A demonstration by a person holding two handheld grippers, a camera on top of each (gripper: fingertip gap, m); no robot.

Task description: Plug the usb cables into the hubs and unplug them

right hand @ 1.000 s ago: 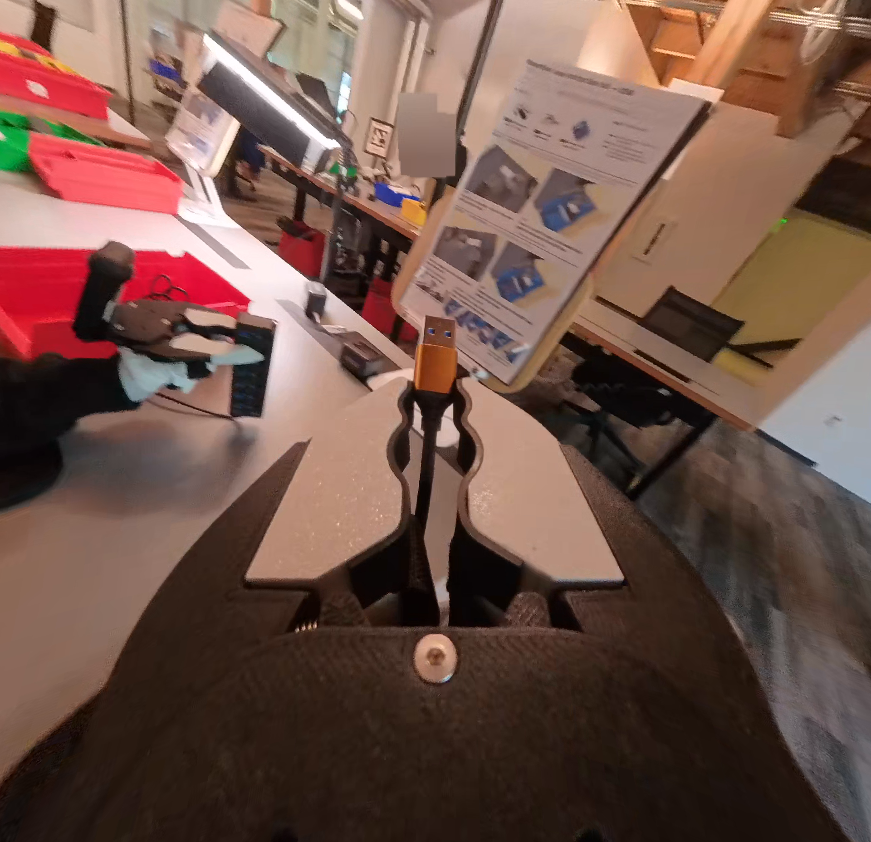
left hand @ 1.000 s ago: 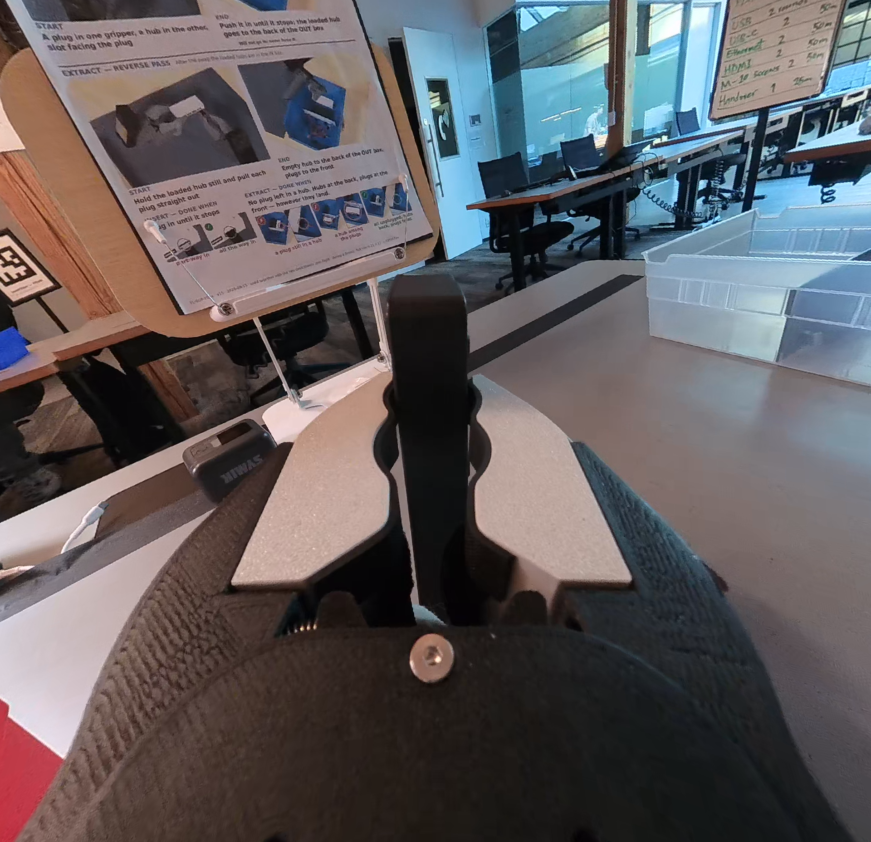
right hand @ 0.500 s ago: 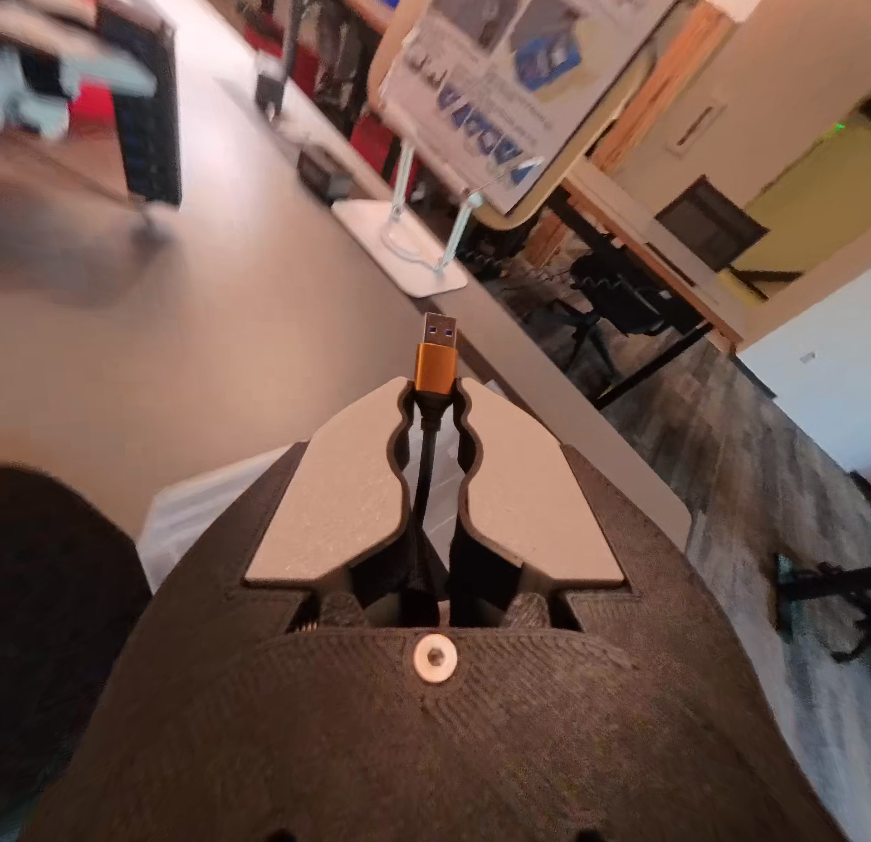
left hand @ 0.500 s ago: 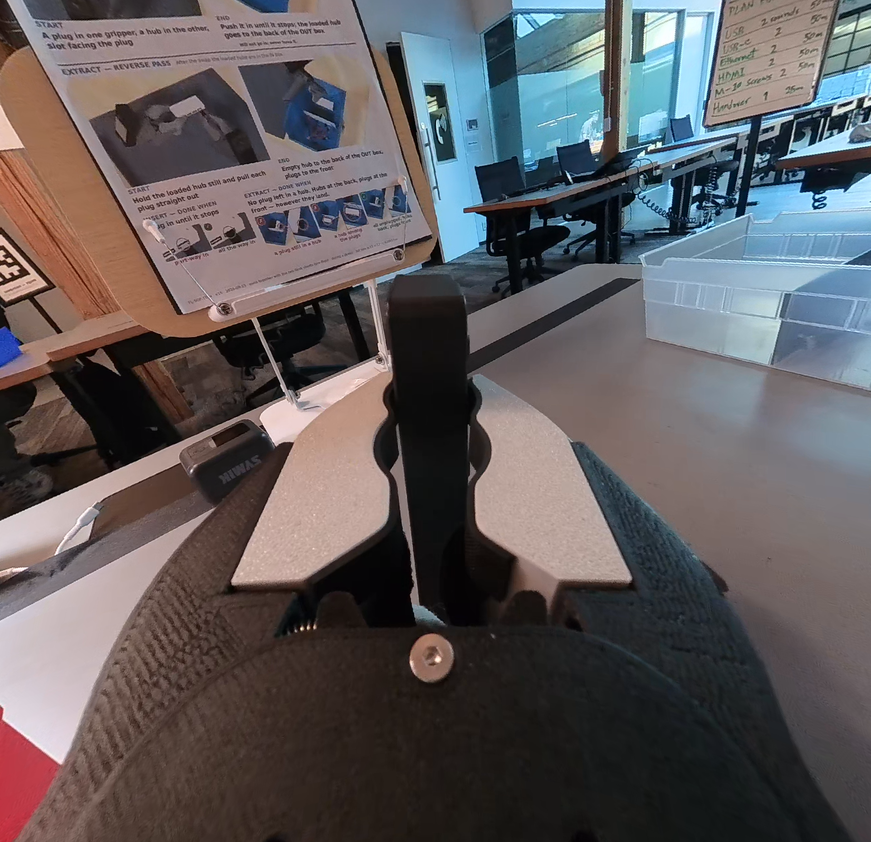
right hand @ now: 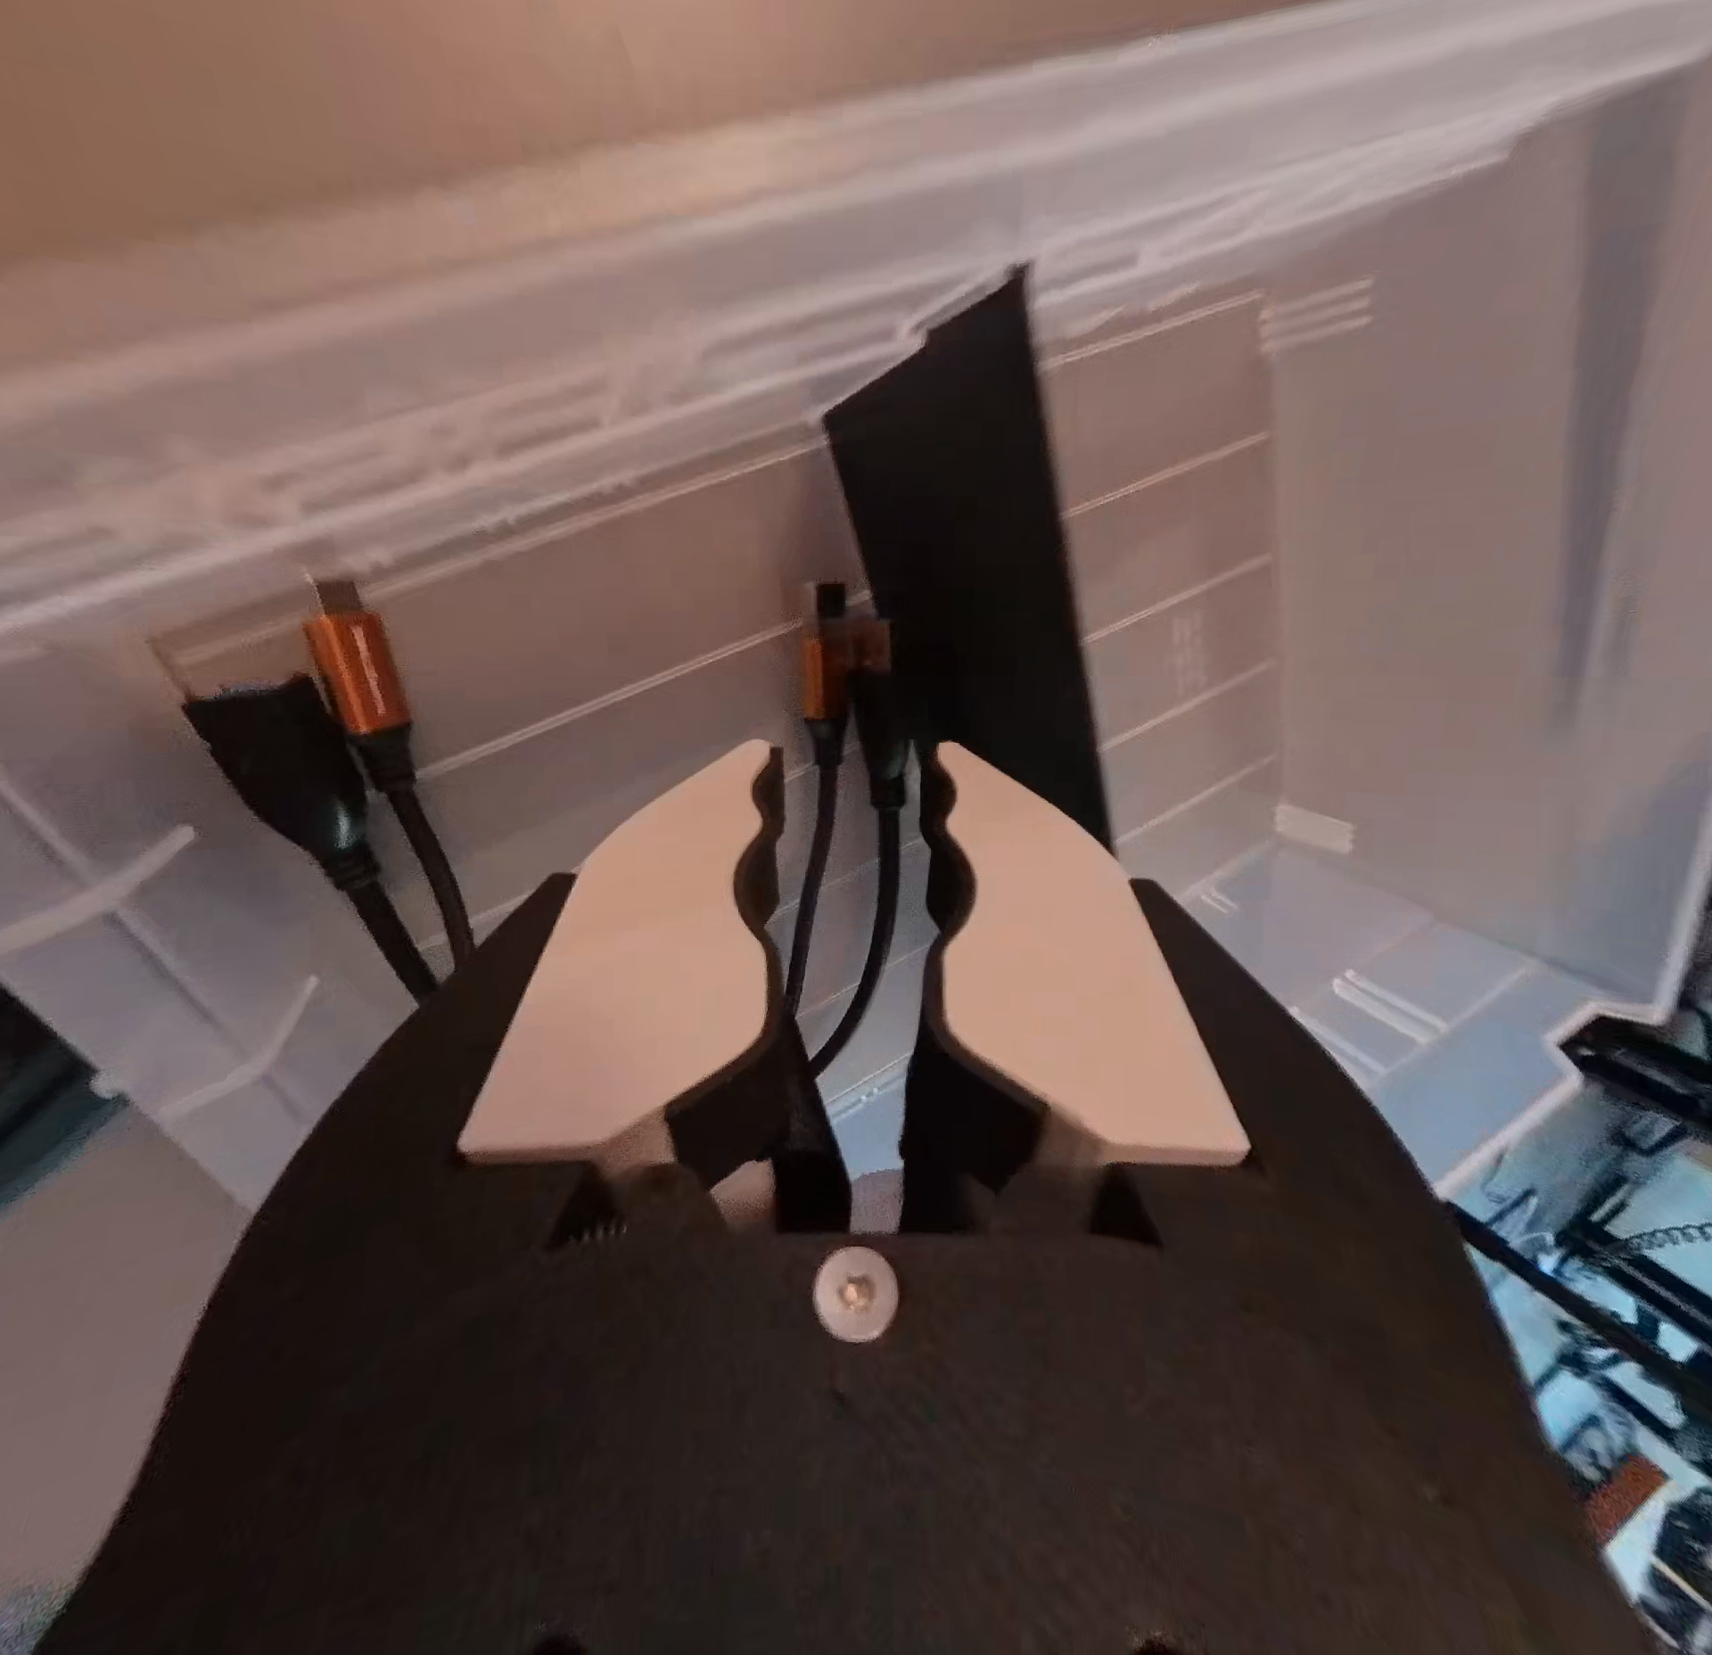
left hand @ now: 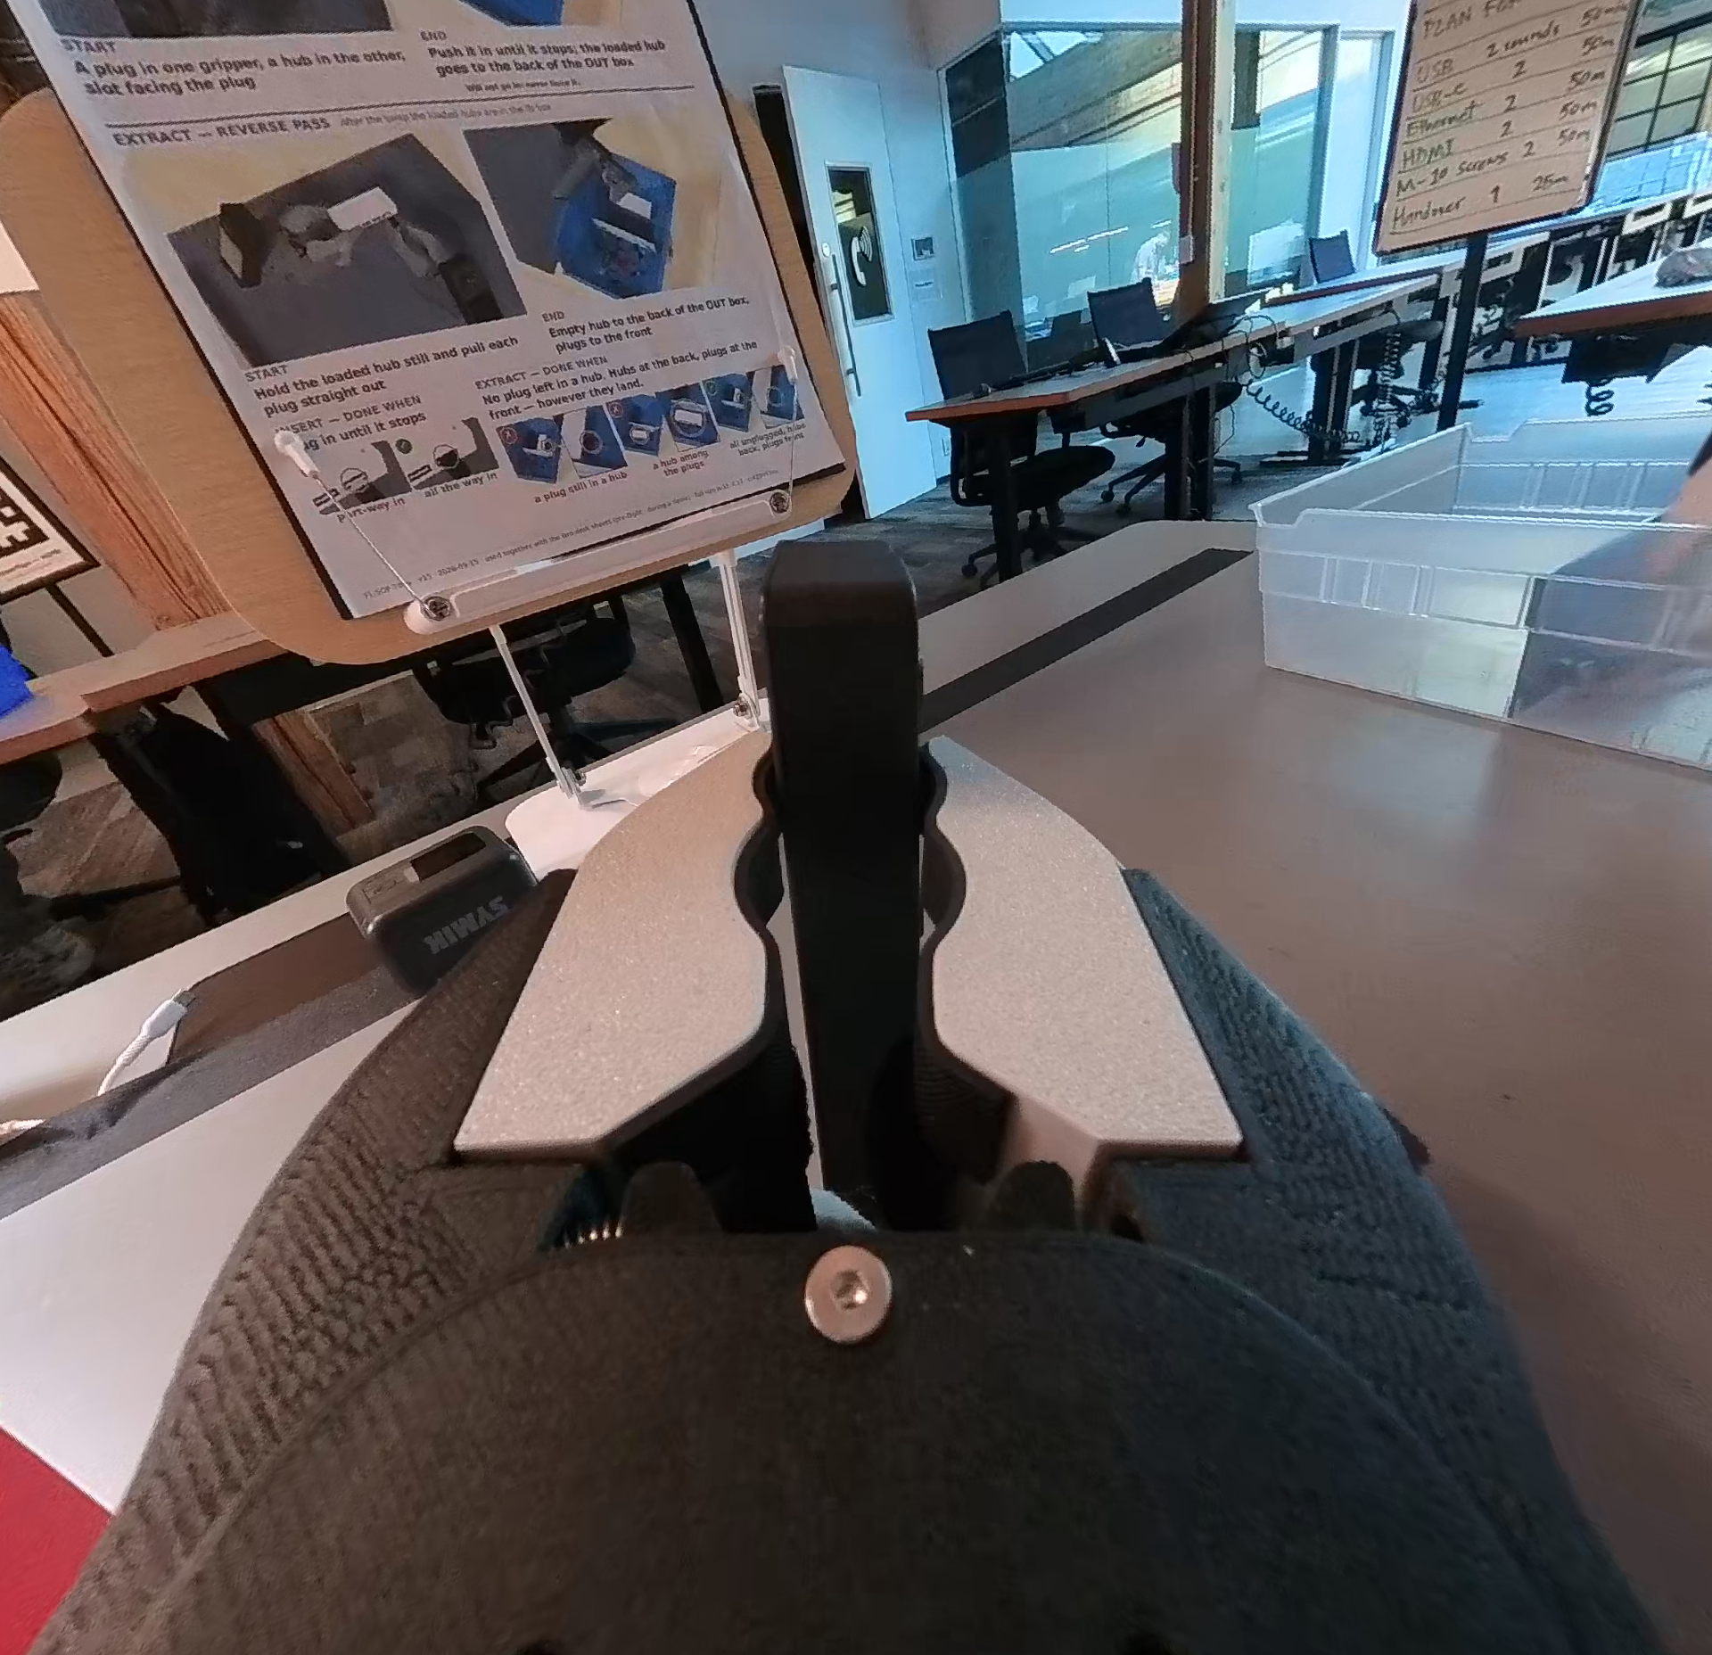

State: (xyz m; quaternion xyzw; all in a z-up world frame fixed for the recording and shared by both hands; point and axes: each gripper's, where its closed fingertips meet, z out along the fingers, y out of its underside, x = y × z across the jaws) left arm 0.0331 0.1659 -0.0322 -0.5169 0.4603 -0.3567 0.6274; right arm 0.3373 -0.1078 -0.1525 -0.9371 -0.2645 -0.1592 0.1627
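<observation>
In the left wrist view my left gripper (left hand: pixel 843 777) is shut on a black USB hub (left hand: pixel 841 684), which stands upright between the fingers above the grey table (left hand: pixel 1343 916). In the right wrist view my right gripper (right hand: pixel 852 767) is open and points down into a clear plastic bin (right hand: pixel 556 462). Two orange-shelled USB plugs (right hand: pixel 829 675) lie just beyond its fingertips, and their black cables run back between the fingers. Another orange plug (right hand: pixel 357 675) lies further left beside a black connector (right hand: pixel 269 740). A second black hub (right hand: pixel 973 573) leans against the bin wall.
The clear bin (left hand: pixel 1482 591) sits on the table at the right in the left wrist view. An instruction sheet on a stand (left hand: pixel 445 249) is ahead on the left, with a small black device (left hand: pixel 435 906) and a white cable (left hand: pixel 139 1045) below it. A red tray corner (left hand: pixel 37 1536) shows at the bottom left. The tips of one gripper are about 45 cm away from the tips of the other. The black connector (right hand: pixel 269 740) is closer to my right gripper, around 9 cm from its tips; the left tips are 40 cm off.
My right gripper swung from the open table down into the clear bin and opened, letting go of the orange plug. My left gripper has held the hub nearly still.
</observation>
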